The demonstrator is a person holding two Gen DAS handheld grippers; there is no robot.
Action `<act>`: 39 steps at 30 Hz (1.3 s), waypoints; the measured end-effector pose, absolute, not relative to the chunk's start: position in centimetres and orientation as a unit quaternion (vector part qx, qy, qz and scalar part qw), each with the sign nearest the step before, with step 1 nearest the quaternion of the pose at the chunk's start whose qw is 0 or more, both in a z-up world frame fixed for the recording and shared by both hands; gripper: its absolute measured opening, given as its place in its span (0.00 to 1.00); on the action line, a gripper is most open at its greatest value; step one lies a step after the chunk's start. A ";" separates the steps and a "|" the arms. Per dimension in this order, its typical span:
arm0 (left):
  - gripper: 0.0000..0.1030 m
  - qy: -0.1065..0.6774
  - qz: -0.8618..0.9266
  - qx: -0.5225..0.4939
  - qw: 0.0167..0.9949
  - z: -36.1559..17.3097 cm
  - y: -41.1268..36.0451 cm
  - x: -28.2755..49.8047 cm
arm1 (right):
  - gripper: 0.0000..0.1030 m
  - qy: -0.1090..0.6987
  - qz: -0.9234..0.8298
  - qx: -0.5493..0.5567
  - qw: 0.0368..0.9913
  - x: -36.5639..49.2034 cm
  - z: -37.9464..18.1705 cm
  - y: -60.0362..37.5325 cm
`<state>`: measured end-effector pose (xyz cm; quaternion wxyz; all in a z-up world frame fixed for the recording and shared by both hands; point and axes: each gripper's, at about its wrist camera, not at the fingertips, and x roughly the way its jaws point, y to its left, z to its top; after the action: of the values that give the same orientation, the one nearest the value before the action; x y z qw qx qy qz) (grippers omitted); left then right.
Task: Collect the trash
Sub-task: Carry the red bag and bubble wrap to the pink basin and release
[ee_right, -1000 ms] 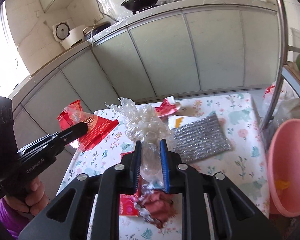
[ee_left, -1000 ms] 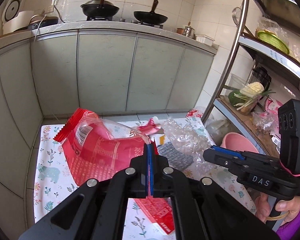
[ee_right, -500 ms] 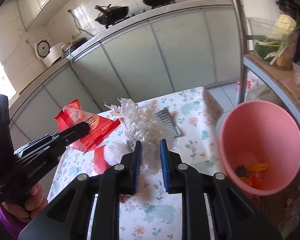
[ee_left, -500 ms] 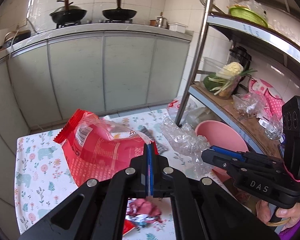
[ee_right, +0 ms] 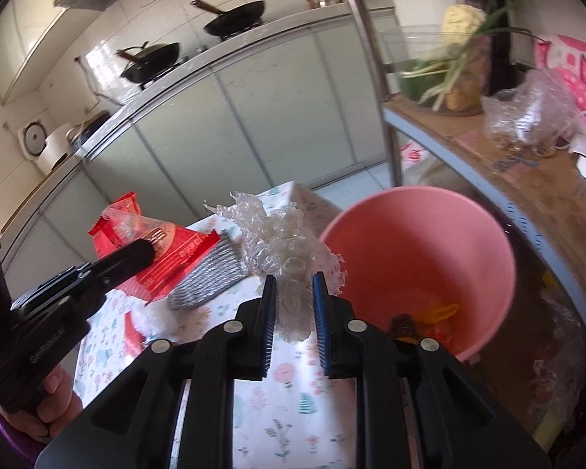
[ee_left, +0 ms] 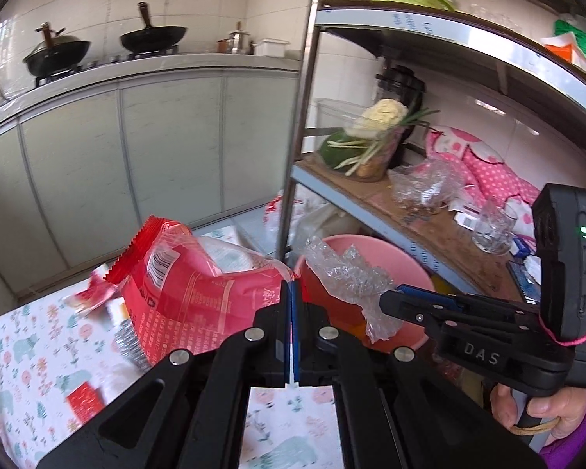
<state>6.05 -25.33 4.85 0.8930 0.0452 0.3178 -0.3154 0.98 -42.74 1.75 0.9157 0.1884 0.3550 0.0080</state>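
My left gripper (ee_left: 292,289) is shut on the edge of a red snack bag (ee_left: 191,293) and holds it above the table. My right gripper (ee_right: 293,285) is shut on a crumpled clear plastic wrap (ee_right: 281,242), held at the table's right edge beside a pink bin (ee_right: 449,226). The bin holds orange and dark scraps. In the left wrist view the wrap (ee_left: 347,273) hangs over the bin (ee_left: 390,250), and the right gripper (ee_left: 394,301) is close to my left fingers. The red bag shows in the right wrist view (ee_right: 164,242) too.
A floral tablecloth (ee_right: 293,410) covers the table. A grey ribbed pad (ee_right: 211,273) and small red wrappers (ee_left: 82,398) lie on it. A metal shelf post (ee_left: 297,136) and a cluttered shelf (ee_left: 429,226) stand right of the bin. Kitchen cabinets (ee_left: 156,148) are behind.
Both grippers have swung right with their loads, from over the table's middle toward the pink bin. The bin now sits close in front of both.
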 end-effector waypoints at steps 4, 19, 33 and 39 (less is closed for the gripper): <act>0.00 0.316 -0.359 0.042 0.877 4.5 -28.1 6.4 | 0.18 0.353 -0.035 0.198 0.914 0.6 1.0 -45.7; 0.00 0.390 -0.419 0.056 0.818 -1.7 -35.7 8.7 | 0.18 0.387 -0.099 0.207 0.893 1.5 -3.8 -50.1; 0.21 0.423 -0.410 0.051 0.807 -3.9 -36.6 9.6 | 0.26 0.402 -0.120 0.207 0.884 2.0 -4.8 -50.4; 0.32 0.425 -0.404 0.031 0.810 -3.4 -35.6 9.8 | 0.30 0.397 -0.120 0.211 0.885 1.7 -4.5 -50.6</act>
<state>9.77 -35.63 -3.36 0.8095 0.0313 0.4247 -0.4041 1.67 -50.60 -4.46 0.8851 0.2106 0.3973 -0.1198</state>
